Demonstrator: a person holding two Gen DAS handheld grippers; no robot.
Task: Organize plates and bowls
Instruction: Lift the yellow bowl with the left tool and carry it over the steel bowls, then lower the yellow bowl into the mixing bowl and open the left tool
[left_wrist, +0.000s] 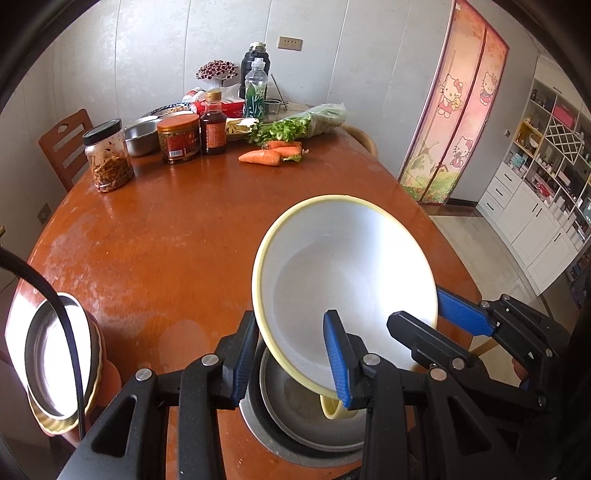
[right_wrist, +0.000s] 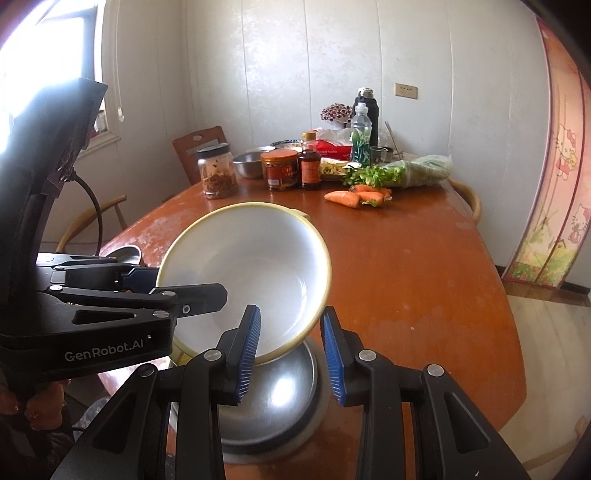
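A white bowl with a yellow rim is held tilted above a steel plate at the near edge of the round wooden table. My left gripper straddles the bowl's near rim, its pads a little apart from it. My right gripper clamps the bowl's right rim. In the right wrist view the bowl hangs over the steel plate; my right gripper pinches its rim and my left gripper reaches in from the left. A second steel plate on a yellow dish sits at the left.
At the far side stand jars, a sauce bottle, a steel bowl, a drink bottle, carrots and bagged greens. Wooden chairs ring the table. Shelves stand right.
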